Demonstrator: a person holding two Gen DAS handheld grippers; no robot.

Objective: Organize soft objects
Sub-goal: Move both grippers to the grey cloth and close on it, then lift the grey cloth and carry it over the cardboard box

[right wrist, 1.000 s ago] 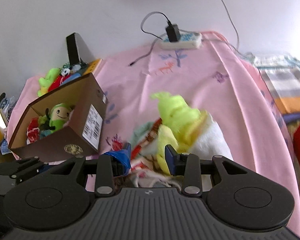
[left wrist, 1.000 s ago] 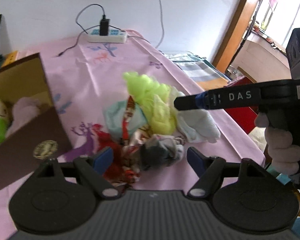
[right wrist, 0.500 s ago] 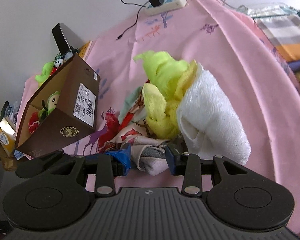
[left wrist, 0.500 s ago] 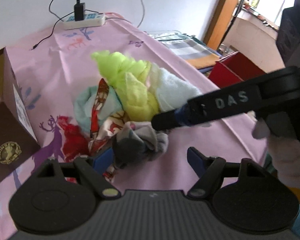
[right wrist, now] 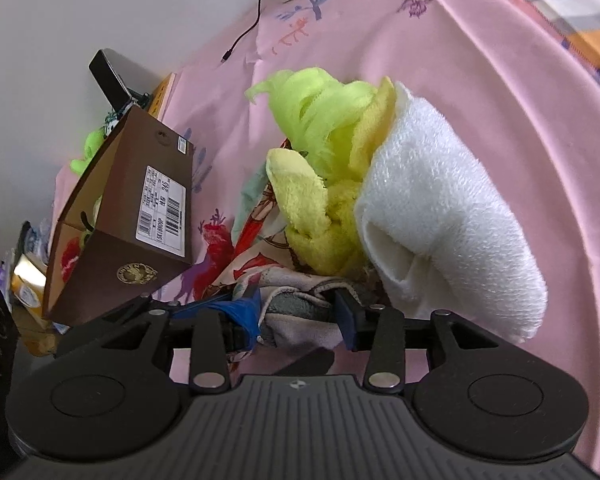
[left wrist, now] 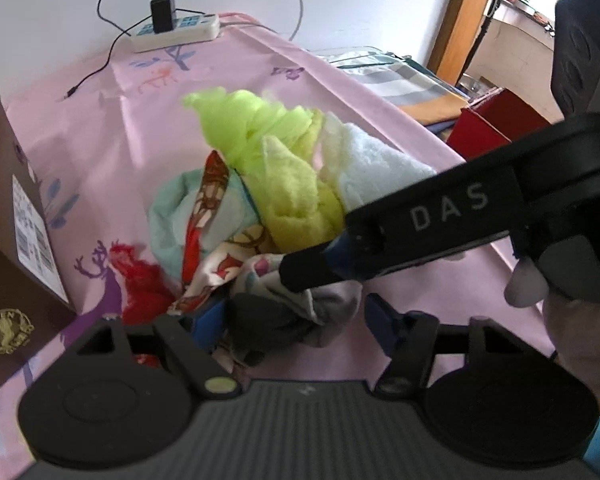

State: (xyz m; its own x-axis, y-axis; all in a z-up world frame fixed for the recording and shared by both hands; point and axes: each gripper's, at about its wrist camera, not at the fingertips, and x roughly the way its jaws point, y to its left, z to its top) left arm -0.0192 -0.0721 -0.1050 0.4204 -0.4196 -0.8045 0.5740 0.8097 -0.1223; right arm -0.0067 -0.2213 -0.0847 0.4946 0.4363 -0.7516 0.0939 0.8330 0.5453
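Observation:
A heap of soft cloths lies on the pink tablecloth (left wrist: 100, 152): a neon green mesh cloth (left wrist: 252, 124), a yellow towel (left wrist: 296, 196), a white towel (right wrist: 440, 220), a patterned cloth (left wrist: 208, 200) and a crumpled grey cloth (left wrist: 276, 320) at the near edge. My left gripper (left wrist: 296, 320) straddles the grey cloth; its jaws are closing, and the right pad still stands a little off the fabric. My right gripper (right wrist: 298, 314) comes in from the right, its tip (left wrist: 312, 272) pushed into the same grey cloth (right wrist: 300, 308). Its jaws are opening with the cloth between them.
A brown cardboard box (right wrist: 140, 216) with plush toys inside stands left of the heap. At the table's far end lies a power strip (left wrist: 176, 32) with a charger and cables. Off the table's right edge are a red box (left wrist: 492, 120) and folded fabrics (left wrist: 400, 80).
Both grippers sank toward the heap. The right gripper's tip slid from the white towel down to the grey cloth. The left jaws narrowed around it and the right jaws widened.

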